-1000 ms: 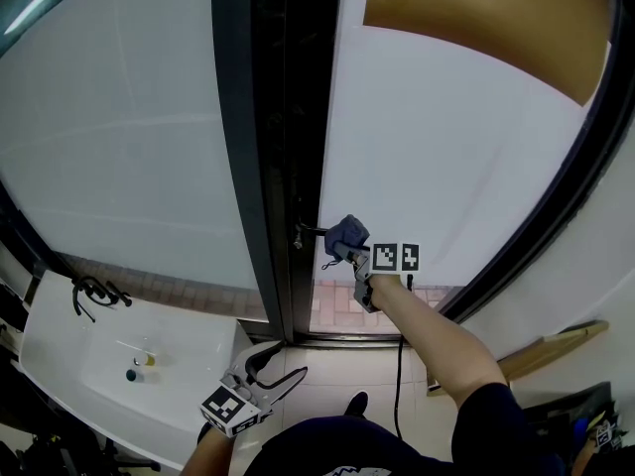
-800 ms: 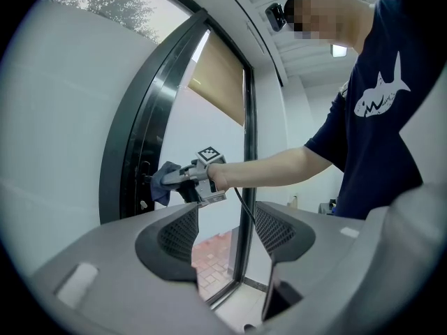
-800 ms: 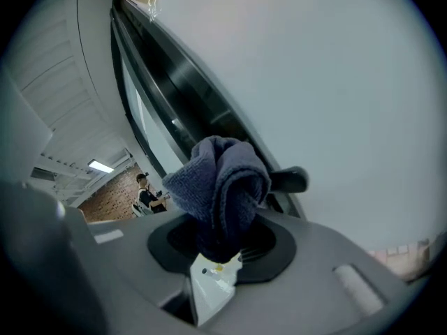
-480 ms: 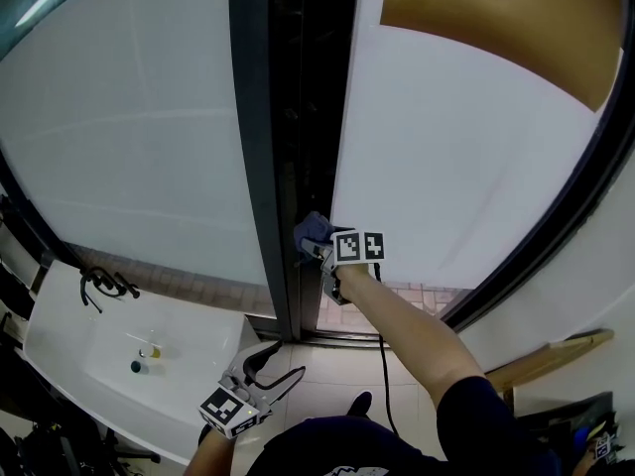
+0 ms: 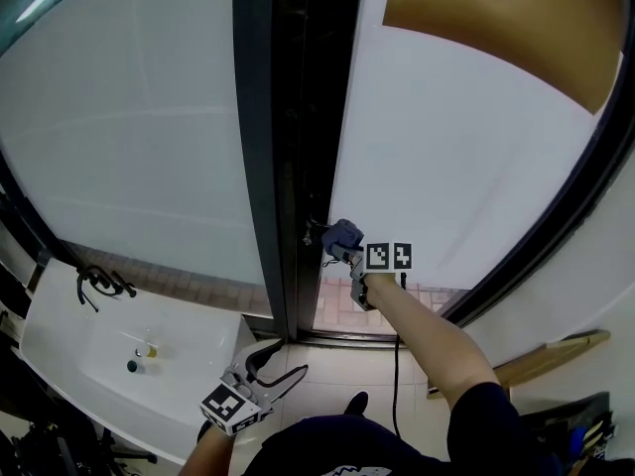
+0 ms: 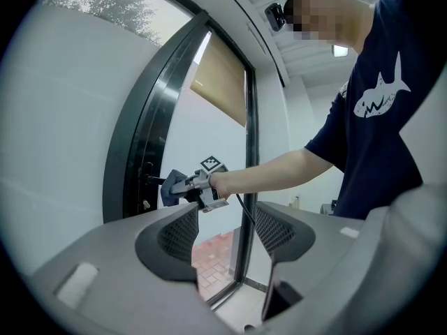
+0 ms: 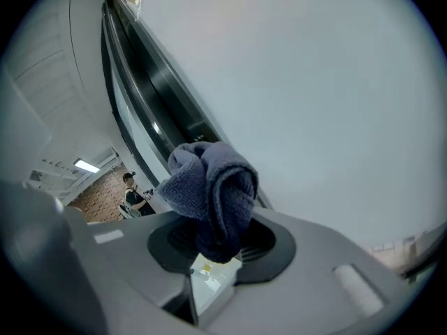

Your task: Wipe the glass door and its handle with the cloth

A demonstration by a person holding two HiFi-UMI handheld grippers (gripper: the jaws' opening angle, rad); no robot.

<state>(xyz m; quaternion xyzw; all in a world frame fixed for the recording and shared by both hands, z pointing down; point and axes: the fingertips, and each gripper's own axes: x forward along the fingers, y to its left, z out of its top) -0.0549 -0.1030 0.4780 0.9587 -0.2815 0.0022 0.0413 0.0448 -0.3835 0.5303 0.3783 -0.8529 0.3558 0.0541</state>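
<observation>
Handle step, looks like: the cloth (image 5: 344,233) is pinched tight by the fingers of the right gripper (image 5: 340,250), just beside the door handle (image 5: 314,229). The left gripper (image 5: 281,363) is held low, fingers apart, empty. Next, the cloth probably needs to be rubbed along the handle.

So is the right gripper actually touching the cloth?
Touching. The right gripper view shows the cloth bunched up between the jaws of the right gripper, which are closed on its lower end.
</observation>
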